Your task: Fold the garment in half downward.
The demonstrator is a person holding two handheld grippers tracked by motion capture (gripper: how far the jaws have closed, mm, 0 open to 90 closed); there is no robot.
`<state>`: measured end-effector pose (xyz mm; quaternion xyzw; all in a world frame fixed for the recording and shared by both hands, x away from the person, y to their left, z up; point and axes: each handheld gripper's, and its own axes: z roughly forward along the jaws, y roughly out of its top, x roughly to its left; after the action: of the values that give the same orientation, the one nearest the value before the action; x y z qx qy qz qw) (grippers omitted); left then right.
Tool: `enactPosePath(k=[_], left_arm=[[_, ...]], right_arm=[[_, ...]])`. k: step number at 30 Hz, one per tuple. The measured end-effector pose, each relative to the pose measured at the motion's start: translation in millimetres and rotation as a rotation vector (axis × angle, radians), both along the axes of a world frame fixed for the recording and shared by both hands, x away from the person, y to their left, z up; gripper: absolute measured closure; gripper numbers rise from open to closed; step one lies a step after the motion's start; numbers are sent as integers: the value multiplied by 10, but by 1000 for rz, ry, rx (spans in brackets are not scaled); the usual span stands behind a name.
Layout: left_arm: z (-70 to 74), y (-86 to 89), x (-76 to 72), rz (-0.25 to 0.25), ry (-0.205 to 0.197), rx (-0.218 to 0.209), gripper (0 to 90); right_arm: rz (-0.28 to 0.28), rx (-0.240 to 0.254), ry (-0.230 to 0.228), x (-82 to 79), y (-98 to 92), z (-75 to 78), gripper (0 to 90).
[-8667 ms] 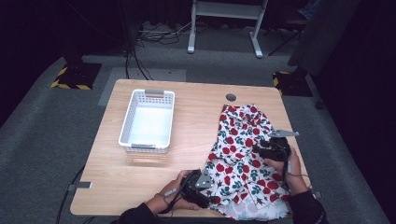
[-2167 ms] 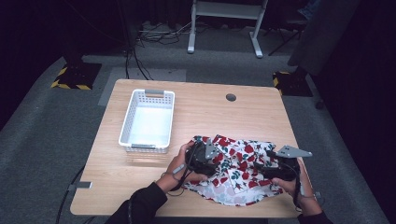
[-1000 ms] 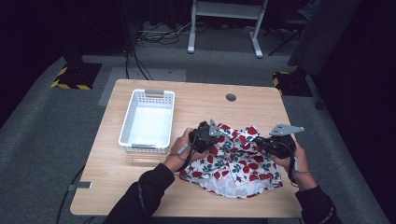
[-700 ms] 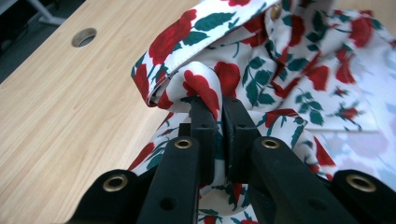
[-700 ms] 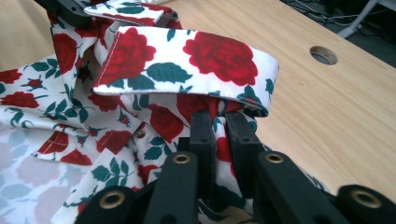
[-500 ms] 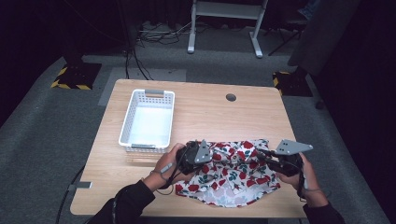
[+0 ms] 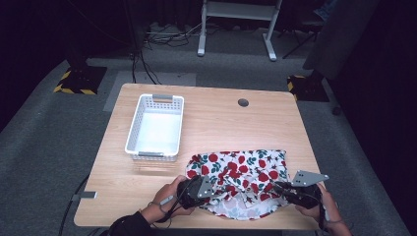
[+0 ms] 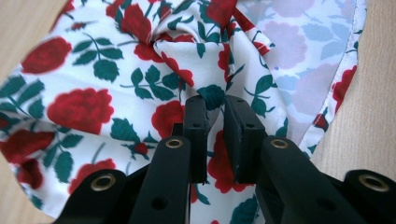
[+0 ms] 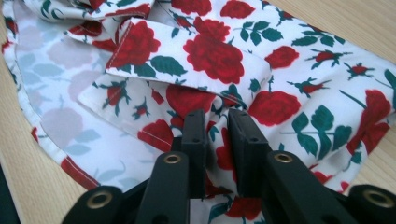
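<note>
A white cloth with red roses and green leaves lies folded and rumpled on the near right part of the wooden table. My left gripper rests at the cloth's near left edge. Its jaws have just been opening and now stand a little apart, with a fold of the cloth loose between them. My right gripper sits at the near right edge. Its jaws have also just eased apart, and the cloth lies slack in the gap. In the gripper views, the left gripper and right gripper both show this gap.
A white slatted basket stands on the left half of the table. A round cable hole sits near the far edge. Bare wood lies between the basket and the cloth. The table's near edge runs just below both hands.
Both hands have come down and toward the near edge, laying the cloth's lifted edge over onto the table. Both pairs of jaws have slackened off the cloth.
</note>
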<state>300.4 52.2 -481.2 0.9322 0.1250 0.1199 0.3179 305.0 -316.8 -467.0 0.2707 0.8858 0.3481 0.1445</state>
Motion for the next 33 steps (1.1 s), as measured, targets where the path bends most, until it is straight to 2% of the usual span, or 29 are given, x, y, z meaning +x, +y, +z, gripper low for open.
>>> enactPosePath(k=[2,4,7,8,10,13,15,19,22,23,25,27,29,31,33], left_arm=[[-8,29,-5,14,12,-28,763],[-21,50,-20,22,24,-50,741],[-46,87,-57,43,43,-71,648],[-38,115,-77,49,44,-78,635],[16,187,-118,74,41,-108,569],[109,239,-128,118,20,-143,465],[135,192,-108,123,11,-148,420],[114,-17,-21,123,-20,-88,391],[82,-106,76,116,-23,-68,392],[66,-121,108,116,-19,-64,408],[31,-137,154,101,-11,-60,499],[-8,-138,188,78,16,-61,671],[-36,-138,170,76,-12,-56,823],[-41,-132,121,51,-9,-51,869],[-39,-117,73,21,-15,-38,872]], right_arm=[[-8,-11,-11,-25,-22,-12,735],[-17,-1,-8,-49,-51,-18,708],[-43,-13,3,-85,-103,-50,677],[-54,-21,16,-104,-120,-55,664],[-64,-31,14,-168,-156,-20,632],[-82,-11,-1,-234,-215,87,562],[-110,-13,-8,-215,-213,144,507],[-142,8,-16,-134,-143,225,432],[-173,9,-16,-41,-71,234,400],[-189,2,-8,3,-53,216,397],[-228,-17,13,102,-33,145,383],[-246,-22,41,183,-28,52,374],[-267,-43,70,231,-24,-50,359],[-280,-75,94,239,-21,-138,349],[-286,-75,107,215,-34,-184,342]])
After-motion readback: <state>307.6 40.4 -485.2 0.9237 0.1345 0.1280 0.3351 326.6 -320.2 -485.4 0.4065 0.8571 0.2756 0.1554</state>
